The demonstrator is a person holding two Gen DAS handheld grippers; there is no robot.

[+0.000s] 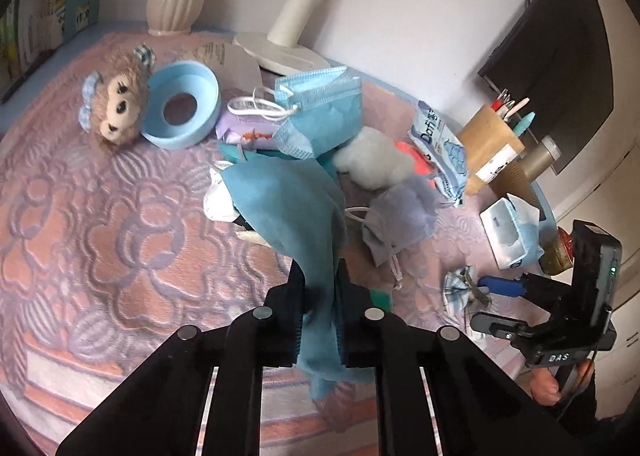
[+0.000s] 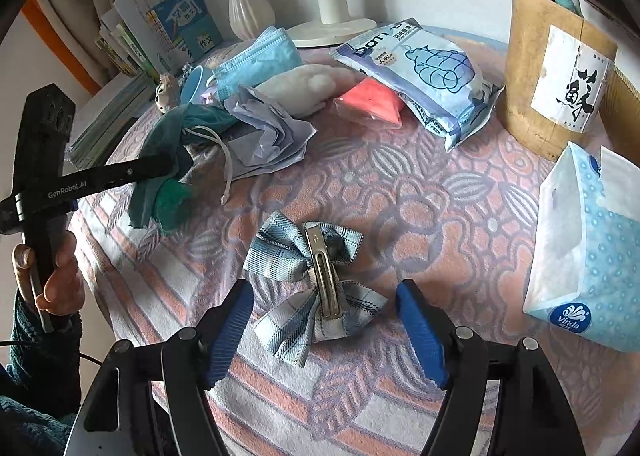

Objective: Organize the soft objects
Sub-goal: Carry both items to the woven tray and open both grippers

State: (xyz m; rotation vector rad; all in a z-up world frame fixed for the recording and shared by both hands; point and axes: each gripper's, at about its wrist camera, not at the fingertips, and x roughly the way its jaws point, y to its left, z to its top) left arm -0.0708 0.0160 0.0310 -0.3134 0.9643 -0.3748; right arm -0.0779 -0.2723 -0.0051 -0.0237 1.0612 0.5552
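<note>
We are pinching a teal-blue soft cloth [image 1: 296, 207] between the black fingers [image 1: 294, 296] of our left gripper [image 1: 319, 310]; the jaws are standing narrow, closed onto the fabric, which is running up from the grip toward the heap and hanging down below the pads. In the right wrist view the same cloth [image 2: 160, 151] is draping off that gripper above the patterned pink-and-lilac tablecloth [image 2: 400, 215].

Our right gripper [image 2: 325, 330] is standing wide, its two blue ribbed pads [image 2: 422, 332] flanking a blue plaid fabric bow with a metal hair clip [image 2: 312, 280]. The bow is lying flat on the tablecloth between the pads, and neither pad is touching it as far as we are seeing.

Counting the heap beyond: we are seeing one folded stack of light-blue face masks [image 1: 320, 107], one crumpled grey-lilac mask with white ear loops [image 1: 400, 215], one white mask [image 1: 218, 199] peeking from under the cloth, one white fluffy wad [image 1: 372, 161], one coral-pink soft packet [image 2: 368, 101], and one blue-and-white wipes packet [image 2: 416, 71] resting on the pink one. To the left, one small brown plush monkey head [image 1: 116, 103] is leaning against one light-blue plastic ring lid [image 1: 182, 109]. One white-and-blue tissue pack [image 2: 592, 256] is sitting just beside one brown cardboard pen holder [image 2: 552, 71].
</note>
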